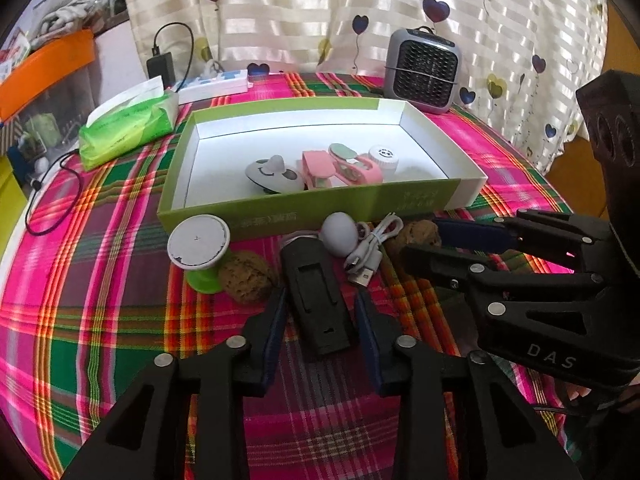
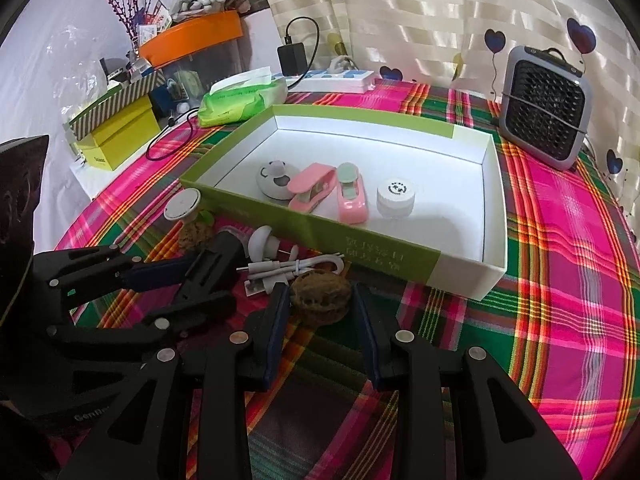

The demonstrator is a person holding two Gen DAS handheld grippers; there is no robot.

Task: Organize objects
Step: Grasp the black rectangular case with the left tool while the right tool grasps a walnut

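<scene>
A green and white box (image 1: 280, 210) (image 2: 492, 208) holds a grey disc (image 1: 272, 174), two pink clips (image 1: 352, 166) (image 2: 352, 196) and a white cap (image 2: 396, 196). In front of it lie a black clip (image 1: 316, 304), two walnuts (image 1: 248, 276) (image 2: 320, 298), a white cable (image 1: 368, 250), a white knob (image 1: 340, 234) and a white-topped green stand (image 1: 199, 246). My left gripper (image 1: 322, 308) is open with its fingers on either side of the black clip. My right gripper (image 2: 320, 304) is open with its fingers on either side of a walnut.
A grey mini fan (image 1: 424, 70) (image 2: 544, 108) stands behind the box at the right. A green tissue pack (image 1: 128, 124) and a power strip (image 1: 216, 84) lie at the back left. The plaid cloth (image 2: 560, 280) covers the table.
</scene>
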